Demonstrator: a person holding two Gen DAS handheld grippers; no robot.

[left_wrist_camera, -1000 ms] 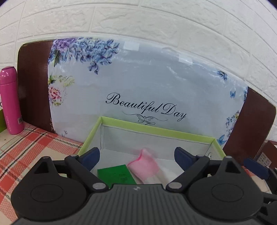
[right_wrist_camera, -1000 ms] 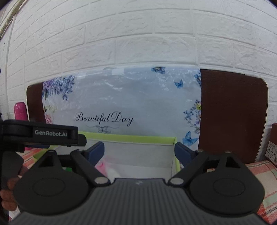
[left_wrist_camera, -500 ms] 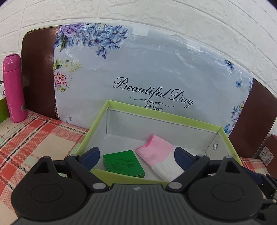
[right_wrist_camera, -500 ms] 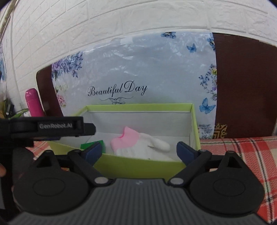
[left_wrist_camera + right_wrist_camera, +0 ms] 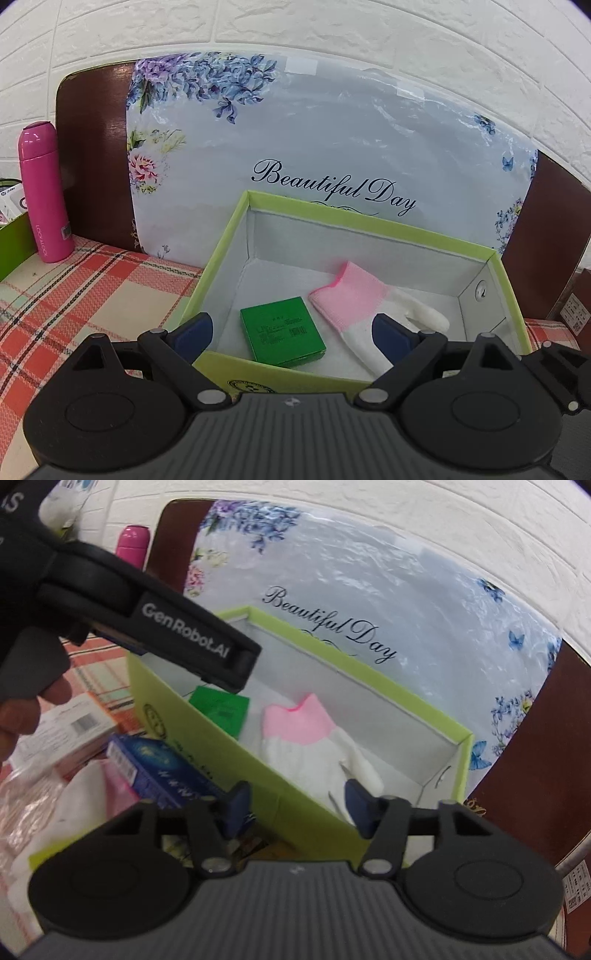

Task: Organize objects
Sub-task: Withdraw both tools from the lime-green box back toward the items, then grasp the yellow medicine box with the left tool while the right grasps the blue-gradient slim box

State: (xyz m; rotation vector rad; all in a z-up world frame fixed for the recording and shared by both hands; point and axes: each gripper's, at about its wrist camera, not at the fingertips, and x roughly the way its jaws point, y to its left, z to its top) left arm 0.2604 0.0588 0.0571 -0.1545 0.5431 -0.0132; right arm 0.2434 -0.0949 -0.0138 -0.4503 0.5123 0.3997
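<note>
Green cardboard frames everything that matters: the open box point(image 5: 360, 223) sits on the checked bench point(image 5: 74, 295) with a green packet point(image 5: 282, 331) and a pink-and-white glove point(image 5: 364, 308) already lying on its floor. From our left fingers point(image 5: 291, 330) the packet lies dead ahead at twelve o'clock, just over the near wall, and the glove runs from about one o'clock down toward four, cuff far, fingers near. These left fingers stand wide apart and hold nothing.

Our right fingers point(image 5: 295, 806) are closing, with only the near wall of the box and air between them; we see nothing gripped. What we judge the next move turns on is the loose pile outside the box: a blue carton point(image 5: 159, 766) lies at about ten o'clock from the right fingers, just beside the box's outer wall, its long axis slanting from upper left to lower right. An orange-edged carton point(image 5: 79, 725) lies further out at nine o'clock. The right hand looks nearer to both.

Only the right view shows that pile, and also the left tool's arm point(image 5: 155, 627) crossing above the box. Only the left view shows a pink flask point(image 5: 44, 192) standing at ten o'clock, well apart from the box.
</note>
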